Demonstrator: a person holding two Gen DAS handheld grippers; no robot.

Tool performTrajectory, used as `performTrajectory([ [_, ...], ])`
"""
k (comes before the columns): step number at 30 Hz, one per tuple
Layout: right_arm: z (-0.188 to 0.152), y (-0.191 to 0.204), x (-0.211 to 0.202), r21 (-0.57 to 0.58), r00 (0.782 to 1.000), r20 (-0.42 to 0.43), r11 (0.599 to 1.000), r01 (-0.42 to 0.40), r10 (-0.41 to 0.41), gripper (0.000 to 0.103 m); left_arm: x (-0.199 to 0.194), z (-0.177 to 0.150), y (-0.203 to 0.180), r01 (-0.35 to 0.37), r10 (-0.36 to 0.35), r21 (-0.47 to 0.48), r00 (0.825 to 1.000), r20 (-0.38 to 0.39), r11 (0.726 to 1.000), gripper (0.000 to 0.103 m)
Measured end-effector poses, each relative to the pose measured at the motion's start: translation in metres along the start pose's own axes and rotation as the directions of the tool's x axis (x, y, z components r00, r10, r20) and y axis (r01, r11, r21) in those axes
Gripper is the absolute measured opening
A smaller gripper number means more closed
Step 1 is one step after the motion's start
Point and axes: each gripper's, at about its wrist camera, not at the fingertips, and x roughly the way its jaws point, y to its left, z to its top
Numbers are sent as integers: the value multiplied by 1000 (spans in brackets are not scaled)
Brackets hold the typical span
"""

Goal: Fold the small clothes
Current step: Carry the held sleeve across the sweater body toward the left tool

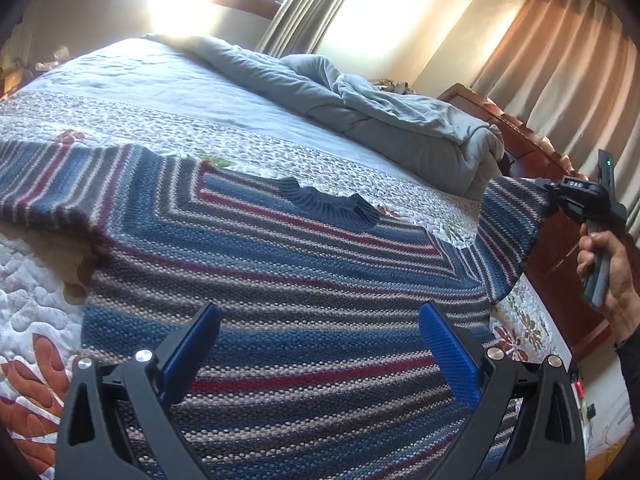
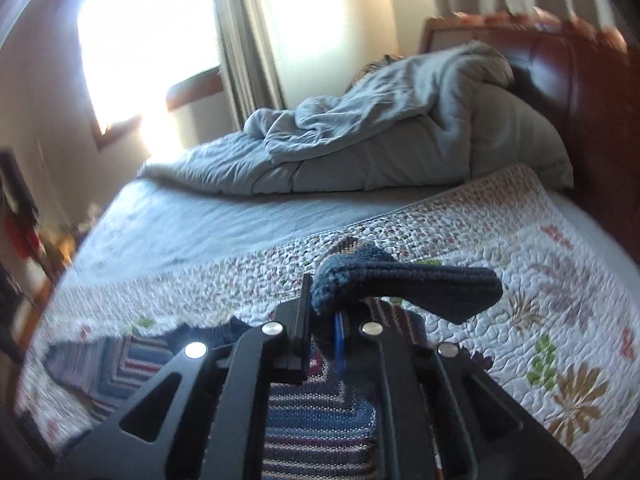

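Knitted and loose, the striped sweater [image 1: 280, 280] lies spread on the quilt [image 1: 36, 300], its cuff [image 2: 404, 284] pinched in the closed right gripper [image 2: 322, 336] and liable to slip, while the left gripper [image 1: 320, 356] hovers wide open and empty.

Blown-out window [image 2: 132, 52] glare, fisheye-warped edges, right view w/ motion blur.

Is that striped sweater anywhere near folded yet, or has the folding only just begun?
Only just begun. The sweater lies spread flat on the quilt, body not yet folded. In hand: the right gripper is shut on the dark cuff of one sleeve, lifted off the bed. The left gripper hovers open above the hem. The folds themselves remain.
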Motion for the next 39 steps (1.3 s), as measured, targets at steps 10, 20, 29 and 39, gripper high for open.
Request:
performTrajectory([
  [10,-83,156,55,-556,985,-35,823,121,-168,8,-6,4,18,8,-7,-55,1000,4,998,99],
  [20,-194,243,100,-883,962,20,447,145,-272,8,-5,8,36,18,-18,-102,1000,0,995,99],
  [29,-250,256,119,-947,950,-14,309,87,-312,11,-3,5,47,19,-21,-141,1000,-12,990,99],
  [39,-215,220,46,-492,985,-170,867,-74,-12,53,1,2,56,63,-77,-239,996,-51,969,99],
])
